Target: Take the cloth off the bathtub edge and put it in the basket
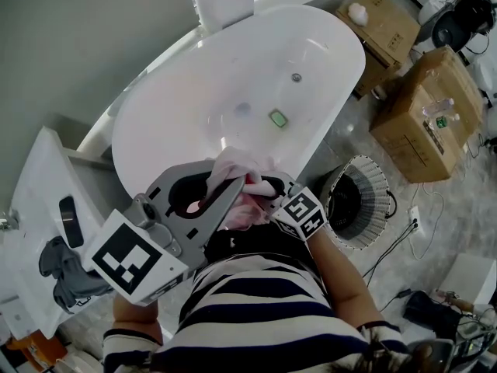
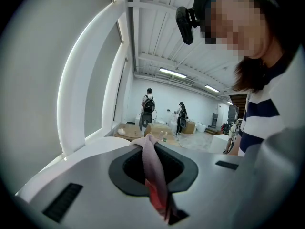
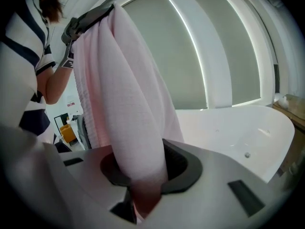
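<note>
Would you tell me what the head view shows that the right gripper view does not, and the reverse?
Head view only: the wire basket on the floor, a small green thing in the tub. Right gripper view only: the cloth draping from the left gripper down to the right gripper, shut on it. Both: the cloth and the white bathtub.

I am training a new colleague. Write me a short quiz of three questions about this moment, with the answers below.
1. Of the left tongs and the right tongs, which are shut on the pink cloth? A. left only B. right only C. both
2. In the head view, where does the basket stand relative to the bathtub?
3. True or false: the cloth lies flat on the bathtub edge.
Key: 1. C. 2. On the floor, to the right of the bathtub. 3. False: both tongs hold it up.
</note>
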Demonstrator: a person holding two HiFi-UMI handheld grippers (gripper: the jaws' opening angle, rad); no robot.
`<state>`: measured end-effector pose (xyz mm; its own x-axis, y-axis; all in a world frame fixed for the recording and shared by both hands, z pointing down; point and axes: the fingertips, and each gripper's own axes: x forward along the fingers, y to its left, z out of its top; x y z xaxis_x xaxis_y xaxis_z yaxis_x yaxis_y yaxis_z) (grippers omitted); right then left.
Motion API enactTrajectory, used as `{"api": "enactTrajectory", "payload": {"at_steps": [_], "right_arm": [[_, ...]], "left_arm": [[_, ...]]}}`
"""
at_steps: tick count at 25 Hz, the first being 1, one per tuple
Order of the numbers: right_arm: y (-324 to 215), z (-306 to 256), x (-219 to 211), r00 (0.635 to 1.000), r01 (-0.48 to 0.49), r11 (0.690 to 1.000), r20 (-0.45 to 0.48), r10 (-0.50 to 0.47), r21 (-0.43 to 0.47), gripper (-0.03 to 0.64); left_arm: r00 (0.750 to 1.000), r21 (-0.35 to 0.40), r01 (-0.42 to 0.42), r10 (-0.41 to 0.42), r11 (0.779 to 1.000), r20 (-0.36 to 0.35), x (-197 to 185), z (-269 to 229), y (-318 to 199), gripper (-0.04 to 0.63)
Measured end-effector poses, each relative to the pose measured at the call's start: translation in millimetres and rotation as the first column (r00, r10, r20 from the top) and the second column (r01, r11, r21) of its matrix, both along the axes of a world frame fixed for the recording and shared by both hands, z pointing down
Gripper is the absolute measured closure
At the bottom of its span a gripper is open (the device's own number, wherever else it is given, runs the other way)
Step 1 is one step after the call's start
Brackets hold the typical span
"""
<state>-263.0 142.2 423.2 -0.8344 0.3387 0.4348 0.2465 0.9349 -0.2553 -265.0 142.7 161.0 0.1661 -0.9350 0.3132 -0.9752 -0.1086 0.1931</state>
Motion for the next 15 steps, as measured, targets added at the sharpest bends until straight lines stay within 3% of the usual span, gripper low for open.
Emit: {"api": "enactTrajectory", "payload": {"at_steps": [6, 15], "right_arm": [[-0.6, -0.7, 0.9, 0.999, -0.035, 0.998, -0.017, 0.036, 0.057, 0.541], [-27.5, -9.7, 18.5, 0.982, -0.184, 0.981, -0.035, 0.186, 0.069, 0.552]], "left_arm": [[0.999, 0.059, 0.003, -0.005, 0.998, 0.040, -12.1, -0.6, 2.4, 0.566], [0.998, 0.076, 0.058, -0.059, 0.995, 0.011, -32.1, 7.7, 3.0, 0.566]]}}
